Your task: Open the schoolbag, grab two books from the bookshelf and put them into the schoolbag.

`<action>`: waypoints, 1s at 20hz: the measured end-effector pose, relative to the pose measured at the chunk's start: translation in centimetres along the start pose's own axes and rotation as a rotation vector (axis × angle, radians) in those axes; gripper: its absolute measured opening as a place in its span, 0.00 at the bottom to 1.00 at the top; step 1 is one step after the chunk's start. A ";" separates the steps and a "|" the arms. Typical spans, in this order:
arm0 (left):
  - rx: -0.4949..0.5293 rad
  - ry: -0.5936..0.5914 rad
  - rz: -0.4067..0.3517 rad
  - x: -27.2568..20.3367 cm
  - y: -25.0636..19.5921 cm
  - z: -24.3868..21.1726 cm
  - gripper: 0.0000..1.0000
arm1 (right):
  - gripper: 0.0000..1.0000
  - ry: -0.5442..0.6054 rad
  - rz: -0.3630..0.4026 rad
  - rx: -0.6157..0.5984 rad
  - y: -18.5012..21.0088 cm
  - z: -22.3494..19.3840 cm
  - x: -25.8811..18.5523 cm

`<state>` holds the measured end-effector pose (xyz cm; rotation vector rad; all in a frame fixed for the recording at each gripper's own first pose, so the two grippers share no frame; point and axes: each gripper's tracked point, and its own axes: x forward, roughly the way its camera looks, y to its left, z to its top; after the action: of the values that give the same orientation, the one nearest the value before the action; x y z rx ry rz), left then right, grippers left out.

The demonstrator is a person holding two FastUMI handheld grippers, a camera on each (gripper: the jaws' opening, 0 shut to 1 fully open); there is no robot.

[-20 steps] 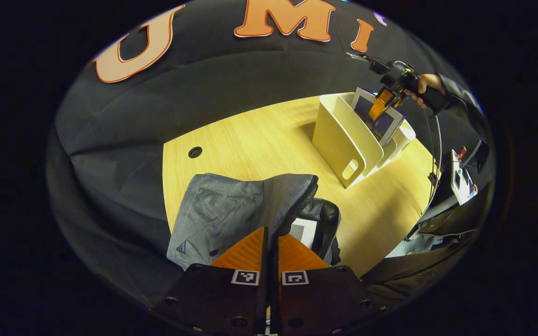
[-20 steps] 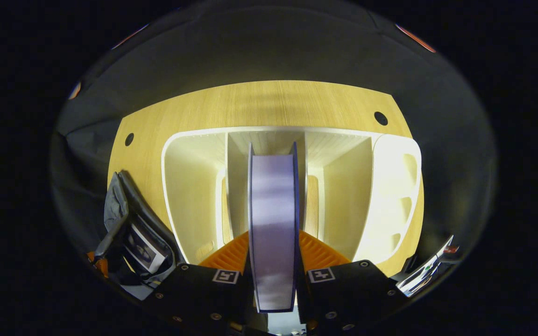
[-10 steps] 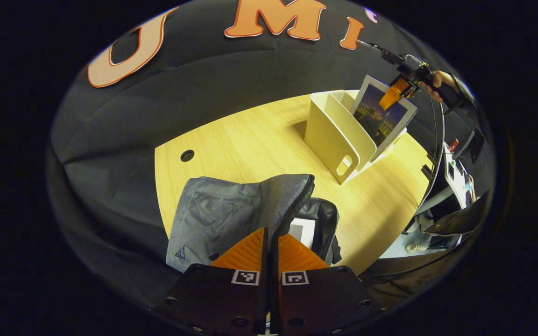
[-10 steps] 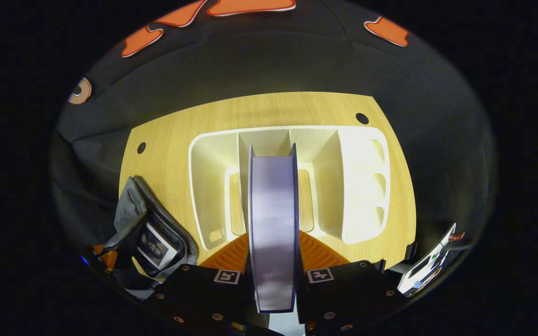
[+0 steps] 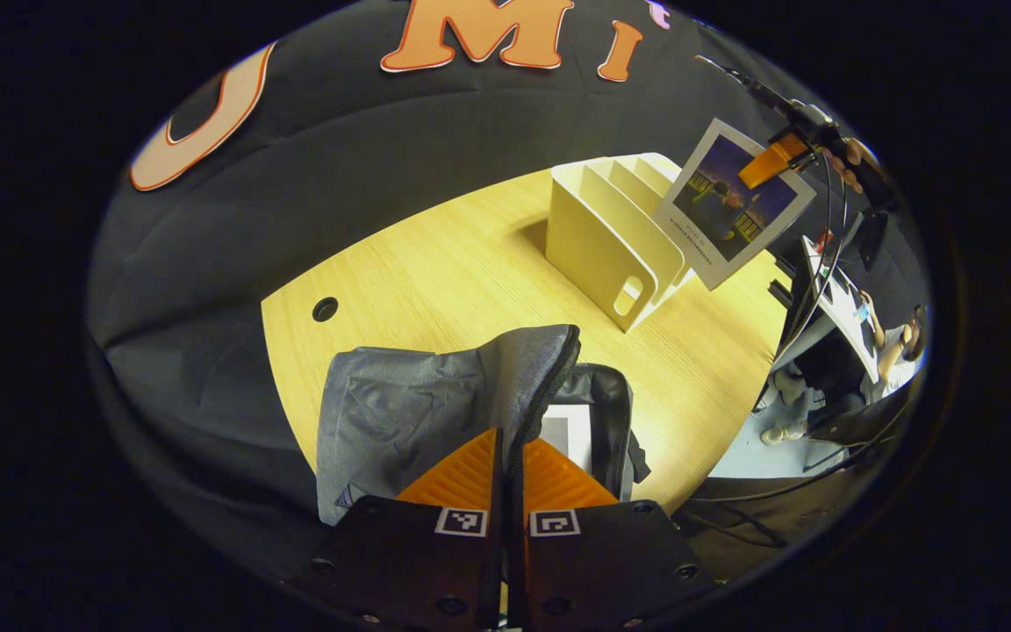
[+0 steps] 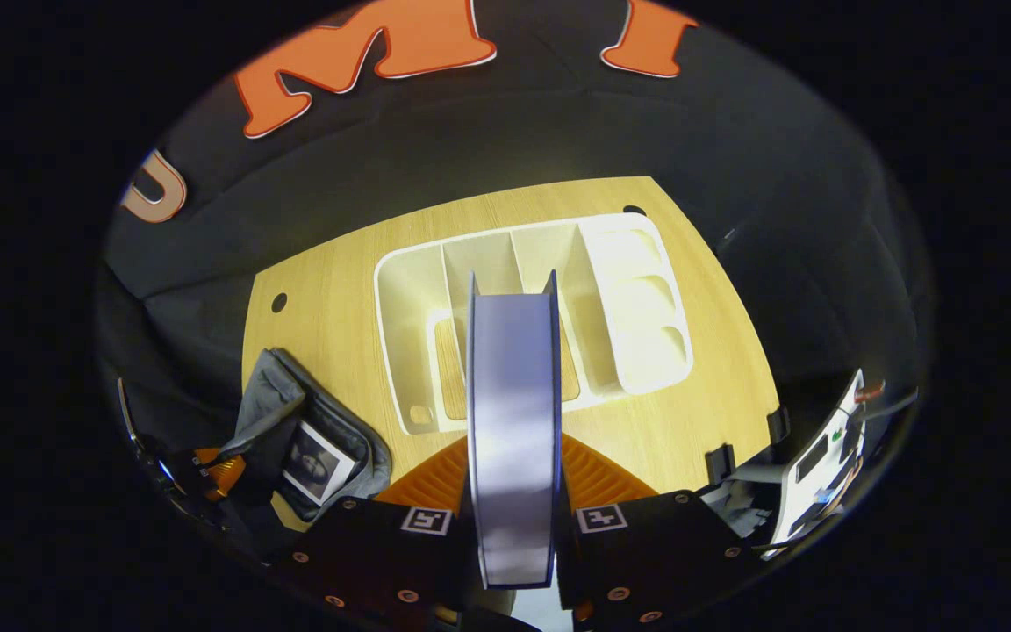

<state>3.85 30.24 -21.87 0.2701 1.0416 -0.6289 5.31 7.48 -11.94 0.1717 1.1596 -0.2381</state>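
Right gripper view is showing a thin purple-edged book (image 6: 512,430) pinched edge-on between the right gripper (image 6: 512,478) fingers, hanging above the cream plastic bookshelf (image 6: 532,307) on the pale wooden table (image 6: 330,290). Nearer and to the left, the grey fabric schoolbag (image 5: 435,404) is lying open with another book (image 5: 569,430) inside, while the left gripper (image 5: 507,456) is pinching its zippered rim.

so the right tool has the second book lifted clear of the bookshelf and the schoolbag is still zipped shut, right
Not quite: the schoolbag is open, flap held back by the left tool, a book already inside, as the left gripper view shows. The right tool does hold the second book clear of the bookshelf.
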 end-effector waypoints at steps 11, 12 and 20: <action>0.080 0.019 -0.043 0.4 0.4 0.3 0.04 | 0.37 -0.035 0.116 0.221 1.8 -9.1 -2.4; 0.087 0.021 -0.044 0.4 0.4 0.3 0.04 | 0.37 -0.037 0.128 0.227 2.1 -9.9 -2.7; 0.105 0.026 -0.019 0.3 0.7 0.8 0.04 | 0.36 -0.051 0.283 0.344 6.2 -12.4 -3.5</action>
<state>4.93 30.34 -21.78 0.3610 1.0386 -0.7003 -5.31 16.98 -13.53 0.6248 1.0230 -0.1889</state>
